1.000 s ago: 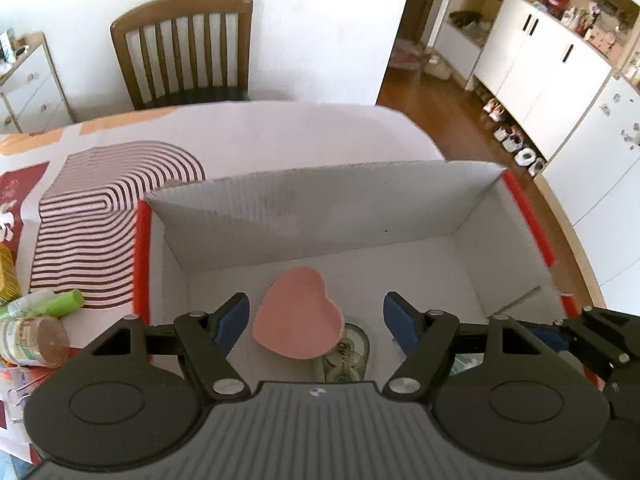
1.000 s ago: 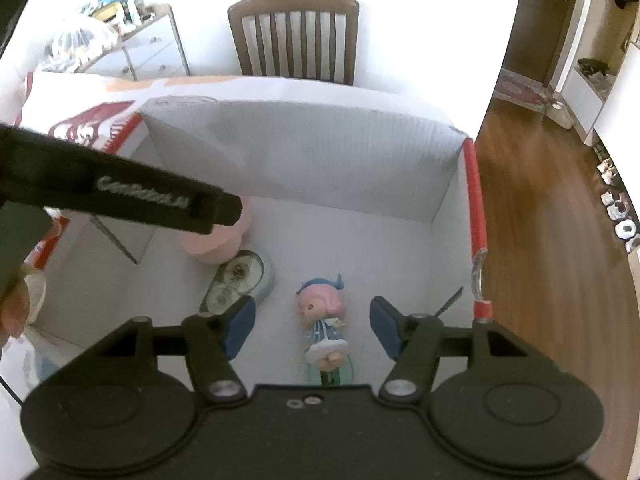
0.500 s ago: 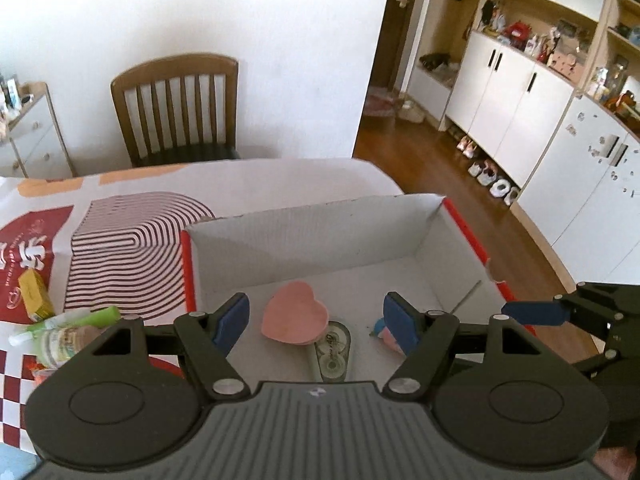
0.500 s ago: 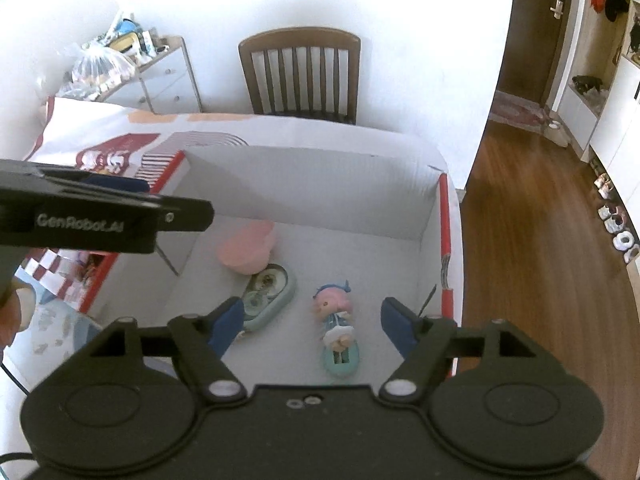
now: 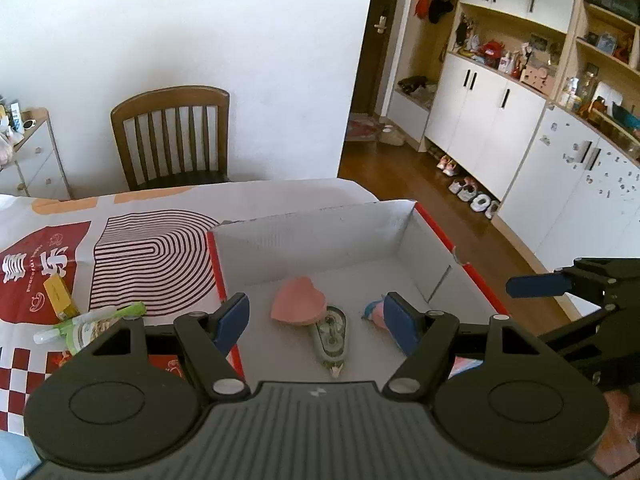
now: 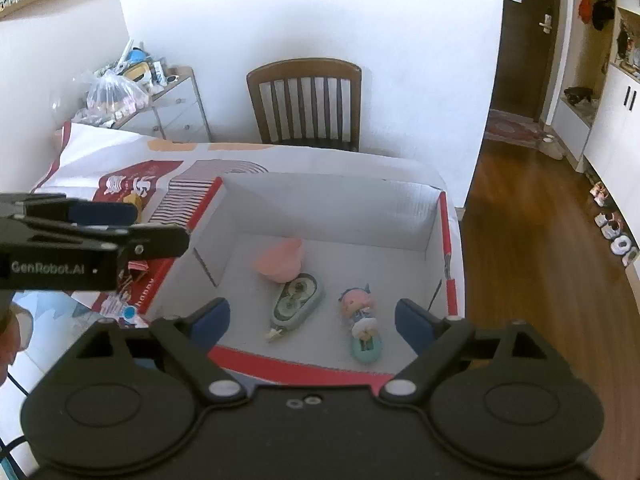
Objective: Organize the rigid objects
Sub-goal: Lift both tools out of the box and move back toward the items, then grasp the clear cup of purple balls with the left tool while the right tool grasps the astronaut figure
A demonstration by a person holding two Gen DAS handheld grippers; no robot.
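Box (image 6: pixel 434 220), white inside w/ red rim, sat open on table. Inside: pink heart dish (image 6: pixel 281 261) near back; green correction-tape dispenser (image 6: pixel 297 302) lying flat, touching dish; pink-haired figurine (image 6: pixel 362 320) on its back, right of dispenser.

The box (image 6: pixel 432 220) is open-topped; 3 items crowd its near floor, the far floor lies bare.
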